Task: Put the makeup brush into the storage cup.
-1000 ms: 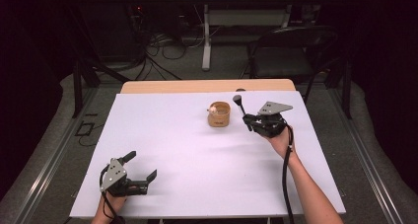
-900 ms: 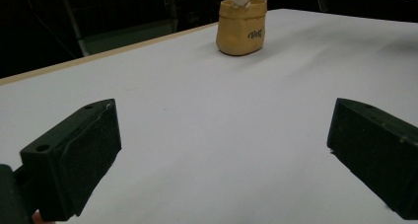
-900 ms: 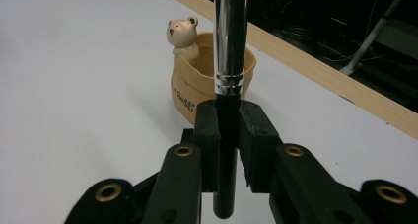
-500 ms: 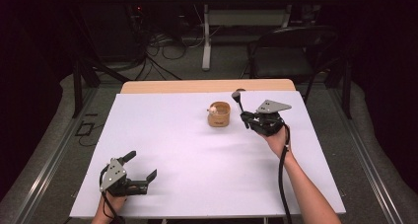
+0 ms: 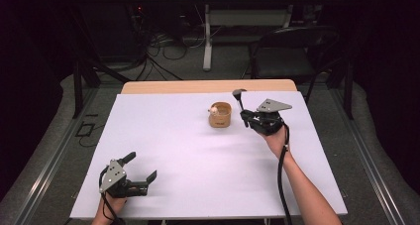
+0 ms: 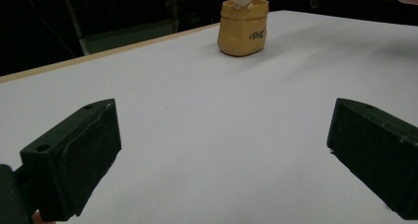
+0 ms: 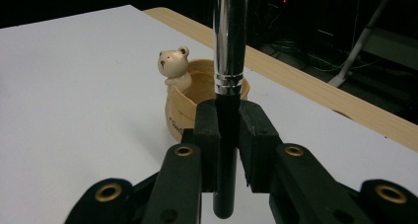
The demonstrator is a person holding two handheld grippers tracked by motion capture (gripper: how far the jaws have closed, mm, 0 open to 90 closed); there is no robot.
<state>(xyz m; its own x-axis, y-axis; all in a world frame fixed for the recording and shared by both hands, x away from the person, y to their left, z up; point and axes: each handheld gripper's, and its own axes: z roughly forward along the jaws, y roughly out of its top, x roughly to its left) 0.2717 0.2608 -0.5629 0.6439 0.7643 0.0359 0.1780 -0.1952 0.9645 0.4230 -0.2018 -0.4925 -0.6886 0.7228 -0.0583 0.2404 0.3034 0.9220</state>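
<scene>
The brush stands straight up, squeezed tight in the right hand-held gripper — just beside the little brown cup with a bear on its rim. The left hand-held gripper rests wide apart, holding nothing, on the white surface — far from the cup.

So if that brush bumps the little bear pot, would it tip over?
Probably not easily: the pot looks squat and wide-based, so it would likely slide on the smooth table. It seems ceramic, so maybe chippable. The brush looks rigid.
</scene>
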